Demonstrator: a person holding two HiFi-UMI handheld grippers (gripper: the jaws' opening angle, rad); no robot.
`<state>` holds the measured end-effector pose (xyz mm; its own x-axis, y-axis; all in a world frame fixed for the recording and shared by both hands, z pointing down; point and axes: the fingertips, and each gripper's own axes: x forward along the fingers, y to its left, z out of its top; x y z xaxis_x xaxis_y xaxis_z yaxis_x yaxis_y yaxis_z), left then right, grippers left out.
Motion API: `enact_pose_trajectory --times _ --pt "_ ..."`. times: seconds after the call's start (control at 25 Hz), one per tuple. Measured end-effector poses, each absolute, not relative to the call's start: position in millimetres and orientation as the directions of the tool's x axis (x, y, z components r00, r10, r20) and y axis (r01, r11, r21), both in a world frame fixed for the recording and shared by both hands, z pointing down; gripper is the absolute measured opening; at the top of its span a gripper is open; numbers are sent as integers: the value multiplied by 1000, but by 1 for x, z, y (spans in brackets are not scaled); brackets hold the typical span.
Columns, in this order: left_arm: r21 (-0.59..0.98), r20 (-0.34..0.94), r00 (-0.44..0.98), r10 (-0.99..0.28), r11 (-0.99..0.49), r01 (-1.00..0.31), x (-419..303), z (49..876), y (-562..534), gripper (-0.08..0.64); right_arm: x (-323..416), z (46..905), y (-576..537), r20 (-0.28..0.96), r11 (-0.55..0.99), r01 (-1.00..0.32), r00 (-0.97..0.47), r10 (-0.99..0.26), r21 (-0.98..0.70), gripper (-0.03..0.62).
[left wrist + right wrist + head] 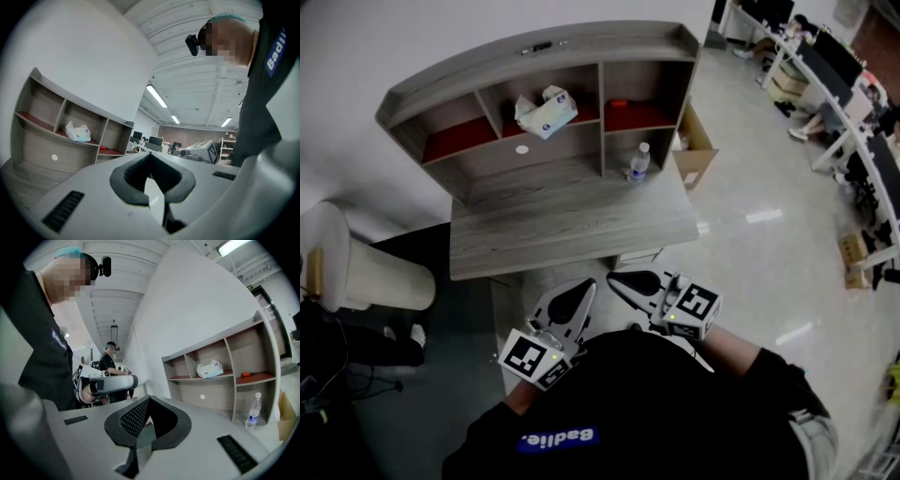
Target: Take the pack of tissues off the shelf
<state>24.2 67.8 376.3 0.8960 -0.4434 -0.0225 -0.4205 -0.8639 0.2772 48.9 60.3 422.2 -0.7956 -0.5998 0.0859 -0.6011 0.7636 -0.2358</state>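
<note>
From the head view, nothing of the job is done yet: the pack of tissues [546, 111] lies in the middle upper compartment of the shelf [534, 56], untouched. Your left gripper [581, 292] and right gripper [623, 279] hang close to your body, well short of the shelf. In the left gripper view, the left gripper [150, 161] has its jaws together on nothing, and the pack of tissues [78, 132] sits far ahead inside the shelf [59, 117]. In the right gripper view, the right gripper [149, 404] is likewise closed and empty, with the pack of tissues [209, 369] in the shelf [228, 357]. Approach, opening, grasp and lift-out all remain, I judge.
</note>
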Motion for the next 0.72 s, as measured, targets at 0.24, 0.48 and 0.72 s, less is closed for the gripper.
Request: enact_pose_trajectory --times 0.24,0.48,0.72 --pt "277 -27 887 -461 -856 -436 49 377 73 -2 72 423 65 86 777 -584 -809 -582 -234 29" --pt "269 -35 863 -504 -837 -477 64 379 68 -2 94 423 69 75 793 -558 -826 -558 -246 29" --pt "274 -22 852 -523 -823 -498 62 384 62 -3 96 426 60 72 794 -551 -830 -553 -256 29"
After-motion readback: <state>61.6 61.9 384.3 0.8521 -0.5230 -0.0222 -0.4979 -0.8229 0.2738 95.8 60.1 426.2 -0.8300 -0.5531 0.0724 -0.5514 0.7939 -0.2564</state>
